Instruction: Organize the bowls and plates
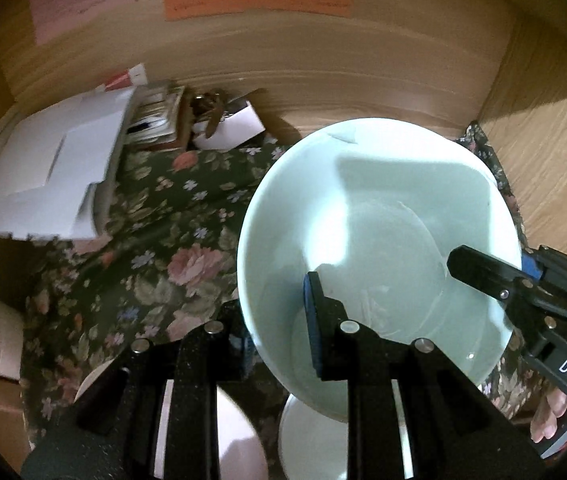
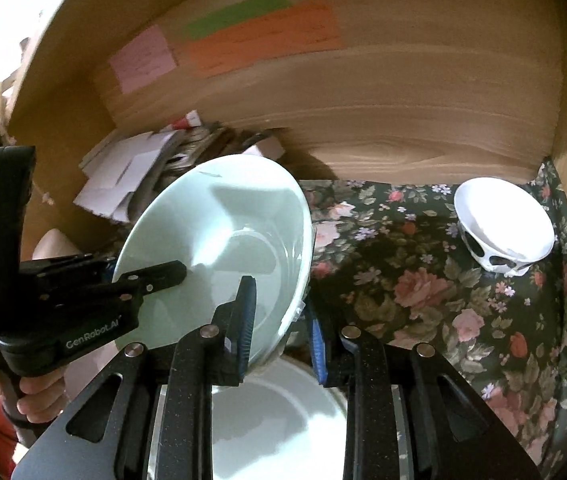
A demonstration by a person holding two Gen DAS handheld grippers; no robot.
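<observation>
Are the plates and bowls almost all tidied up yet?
Not yet, it seems. No finished stack is visible. In hand: both the left hand-held gripper and right hand-held gripper are clamped on opposite rims of the big pale green bowl, held tilted above the flowery cloth. Left to do: set it down, maybe on the white plate below, then deal with the small white bowl standing alone.

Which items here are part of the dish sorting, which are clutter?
Job: pale green bowl, gripped on opposite rims by left gripper and right gripper; white bowl; white plate below.
Clutter: paper stack, coloured notes, floral cloth.
</observation>
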